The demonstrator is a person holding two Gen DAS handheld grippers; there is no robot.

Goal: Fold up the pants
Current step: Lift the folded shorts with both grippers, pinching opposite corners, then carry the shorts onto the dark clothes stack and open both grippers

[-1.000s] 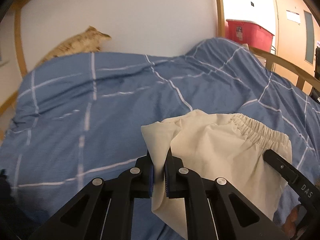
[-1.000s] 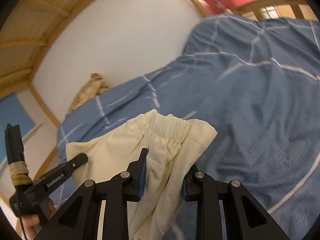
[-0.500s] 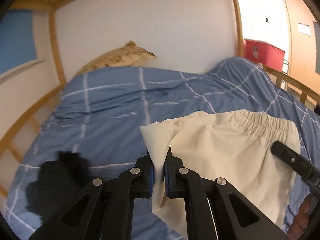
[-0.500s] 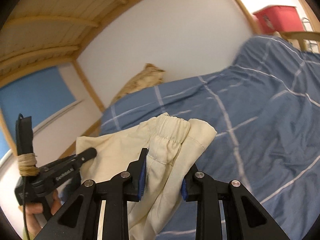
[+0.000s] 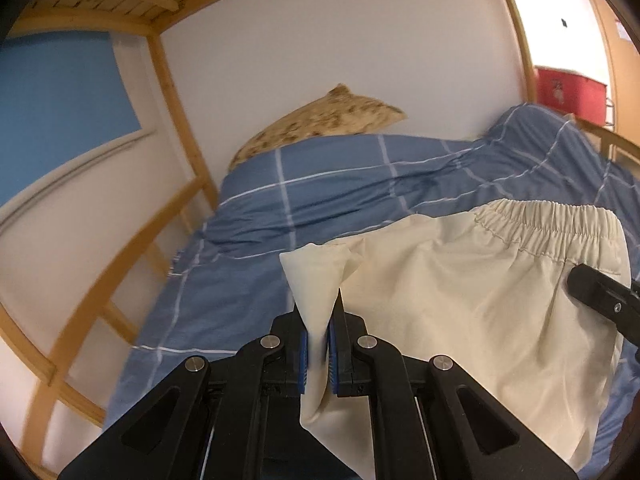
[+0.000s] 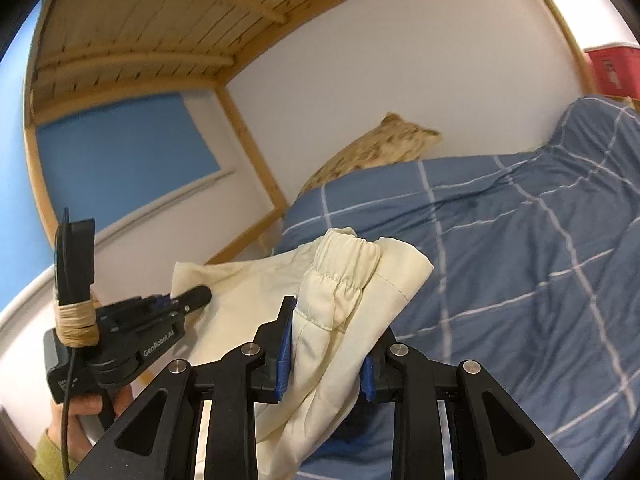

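Note:
Cream pants point(image 5: 472, 292) with an elastic waistband hang stretched in the air between both grippers, above a blue checked duvet point(image 5: 320, 200). My left gripper point(image 5: 318, 320) is shut on a pinched corner of the cloth, which sticks up in a point between its blue pads. My right gripper point(image 6: 332, 328) is shut on the bunched waistband end of the pants point(image 6: 344, 280). In the right wrist view the left gripper point(image 6: 192, 298) shows at lower left, held by a hand point(image 6: 76, 412). The lower part of the pants falls out of sight below both views.
A bunk bed with a wooden frame point(image 5: 180, 108) and slats overhead point(image 6: 140, 20) surrounds the duvet. A patterned pillow point(image 5: 320, 120) leans on the white wall at the head end. A red bin point(image 5: 568, 92) stands beyond the bed at the right.
Both grippers have risen and swung left with the pants still held. The views now take in more wall, the bed frame and the slats overhead. The dark item seen half a second ago is out of view.

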